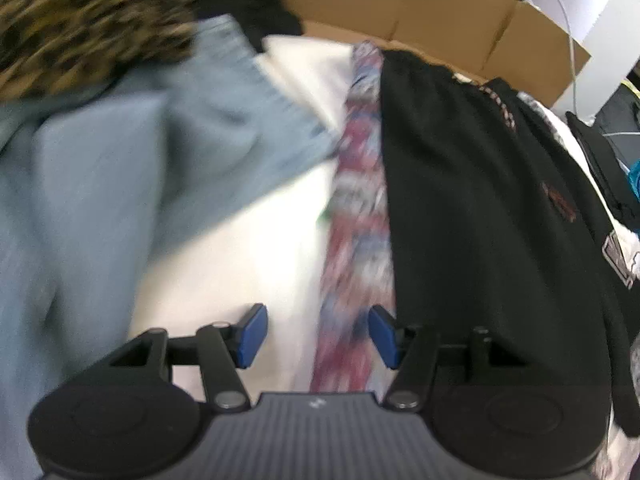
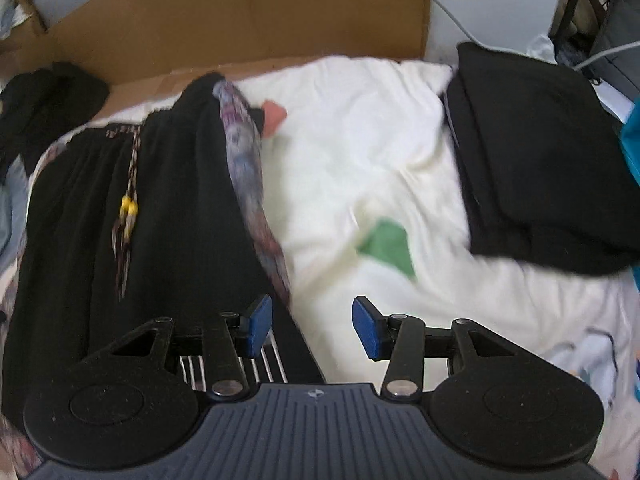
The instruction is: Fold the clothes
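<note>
- Black fabric, a garment with a patterned lining edge, lies spread flat on the white bedding; a braided cord with yellow beads rests on top of it, running down from the waistband
- the right gripper hangs over the garment's right edge with its blue pads spread apart and nothing between them; the left pad sits above the black cloth, the right one above bare bedding
- a green patch and a reddish one show on the bedding, to the right of the garment
- a folded black pile sits well apart at the right side of the bed; brown cardboard stands behind the bed
- seen from the left wrist, the left gripper also stands spread and empty, over the patterned strip along the black garment's left edge
- a light blue-grey garment lies crumpled to the left, blurred; a leopard-print cloth lies beyond it at the top left
</note>
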`<state>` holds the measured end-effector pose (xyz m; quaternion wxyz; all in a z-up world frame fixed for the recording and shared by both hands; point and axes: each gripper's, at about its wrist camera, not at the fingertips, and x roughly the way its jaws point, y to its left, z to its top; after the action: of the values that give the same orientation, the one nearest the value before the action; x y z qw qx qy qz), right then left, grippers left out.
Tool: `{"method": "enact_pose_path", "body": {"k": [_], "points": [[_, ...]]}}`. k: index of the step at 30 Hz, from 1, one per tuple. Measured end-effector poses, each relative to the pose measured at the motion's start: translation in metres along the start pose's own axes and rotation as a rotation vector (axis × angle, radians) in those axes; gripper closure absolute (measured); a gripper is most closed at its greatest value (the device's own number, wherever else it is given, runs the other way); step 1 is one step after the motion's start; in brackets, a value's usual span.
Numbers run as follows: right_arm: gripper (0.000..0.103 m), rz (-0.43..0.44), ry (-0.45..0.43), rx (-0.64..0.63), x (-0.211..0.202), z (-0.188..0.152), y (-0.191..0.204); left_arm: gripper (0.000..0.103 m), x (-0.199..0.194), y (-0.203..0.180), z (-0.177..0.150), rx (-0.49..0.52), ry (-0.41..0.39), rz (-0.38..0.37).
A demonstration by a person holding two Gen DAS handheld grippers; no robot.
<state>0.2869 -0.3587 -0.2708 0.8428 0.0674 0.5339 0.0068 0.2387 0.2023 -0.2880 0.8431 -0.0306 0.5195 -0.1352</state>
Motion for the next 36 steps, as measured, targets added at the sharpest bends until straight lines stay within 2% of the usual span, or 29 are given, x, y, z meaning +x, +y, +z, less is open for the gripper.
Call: {"method": "enact_pose_path", "body": {"k": [5, 8, 10, 11, 13, 15, 16, 17, 19, 20, 27, 30, 33, 36], "points": [[0.052, -0.052, 0.076, -0.015, -0.018, -0.032, -0.016, 0.044, -0.035, 0.006, -0.049, 0.035, 0.015, 0.033], [0.052, -0.032, 0.137, -0.039, -0.020, -0.052, -0.016, 0.044, -0.048, 0.014, -0.066, 0.003, 0.032, 0.017], [0.052, -0.054, 0.172, -0.074, -0.019, -0.063, -0.009, 0.044, -0.051, 0.018, -0.073, -0.030, 0.038, -0.003], [0.052, -0.067, 0.189, -0.080, -0.017, -0.068, -0.004, 0.045, -0.052, 0.018, -0.076, -0.020, 0.038, 0.001], [0.052, -0.068, 0.217, -0.076, -0.015, -0.079, 0.003, 0.057, -0.053, 0.012, -0.079, 0.034, 0.033, 0.042], [0.065, -0.027, 0.229, -0.067, -0.016, -0.089, 0.013, 0.076, -0.054, 0.008, -0.080, 0.059, 0.033, 0.060], [0.075, -0.009, 0.229, -0.070, -0.017, -0.092, 0.019, 0.082, -0.056, 0.009, -0.080, 0.056, 0.034, 0.055], [0.089, 0.000, 0.230, -0.078, -0.019, -0.095, 0.024, 0.093, -0.058, 0.009, -0.081, 0.060, 0.037, 0.047], [0.101, 0.022, 0.233, -0.100, -0.021, -0.101, 0.035, 0.099, -0.066, 0.014, -0.084, 0.070, 0.039, 0.025], [0.103, 0.037, 0.230, -0.111, -0.024, -0.102, 0.041, 0.101, -0.070, 0.018, -0.085, 0.061, 0.041, 0.005], [0.103, 0.149, 0.173, -0.169, -0.054, -0.103, 0.080, 0.101, -0.092, 0.022, -0.088, 0.032, 0.009, 0.005], [0.103, 0.187, 0.186, -0.175, -0.044, -0.110, 0.092, 0.101, -0.094, 0.022, -0.090, 0.011, 0.002, 0.009], [0.099, 0.163, 0.236, -0.130, -0.019, -0.117, 0.090, 0.100, -0.095, 0.020, -0.092, 0.000, -0.007, 0.008], [0.096, 0.226, 0.238, -0.052, -0.026, -0.115, 0.078, 0.100, -0.099, 0.020, -0.093, -0.012, -0.007, 0.001]]}}
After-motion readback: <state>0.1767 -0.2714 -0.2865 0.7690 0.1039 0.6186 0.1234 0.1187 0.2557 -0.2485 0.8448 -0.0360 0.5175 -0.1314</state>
